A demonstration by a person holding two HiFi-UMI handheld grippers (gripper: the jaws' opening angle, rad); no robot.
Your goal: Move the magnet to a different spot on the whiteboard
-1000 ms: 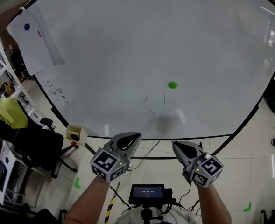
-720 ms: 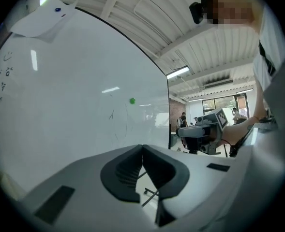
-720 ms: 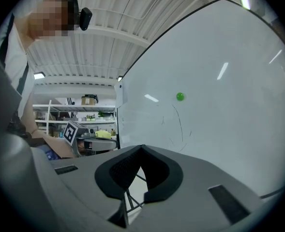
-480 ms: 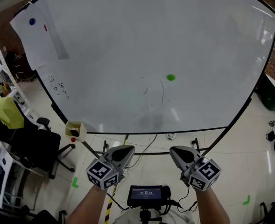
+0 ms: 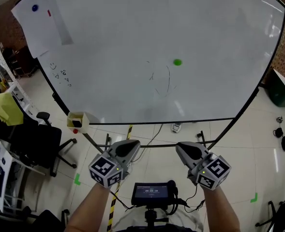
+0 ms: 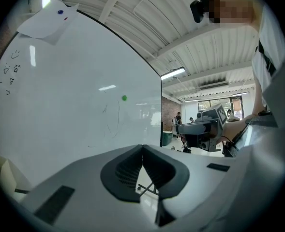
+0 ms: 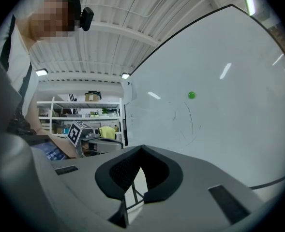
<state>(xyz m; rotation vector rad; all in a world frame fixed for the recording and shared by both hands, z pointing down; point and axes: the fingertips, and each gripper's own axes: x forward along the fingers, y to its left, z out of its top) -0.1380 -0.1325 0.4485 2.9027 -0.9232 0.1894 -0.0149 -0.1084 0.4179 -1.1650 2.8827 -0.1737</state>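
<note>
A small round green magnet (image 5: 177, 62) sticks to the large whiteboard (image 5: 132, 37), right of faint pen strokes; it also shows as the green magnet (image 6: 124, 98) and the green magnet (image 7: 191, 95) in the two gripper views. My left gripper (image 5: 132, 146) and right gripper (image 5: 182, 149) hang side by side well below the board's bottom edge, far from the magnet. Both are shut with nothing between their jaws: left gripper (image 6: 142, 149), right gripper (image 7: 142, 150).
A sheet of paper (image 5: 40, 25) is pinned at the board's upper left by a blue magnet (image 5: 35, 7). A yellow box (image 5: 77, 122) sits at the board's lower left corner. An office chair (image 5: 33, 139) stands left; a dark bin (image 5: 280, 88) right; a screen (image 5: 152, 193) below.
The board and magnet have slid upward and farther off in the head view as the person stepped back. Both grippers stayed low and shut.
</note>
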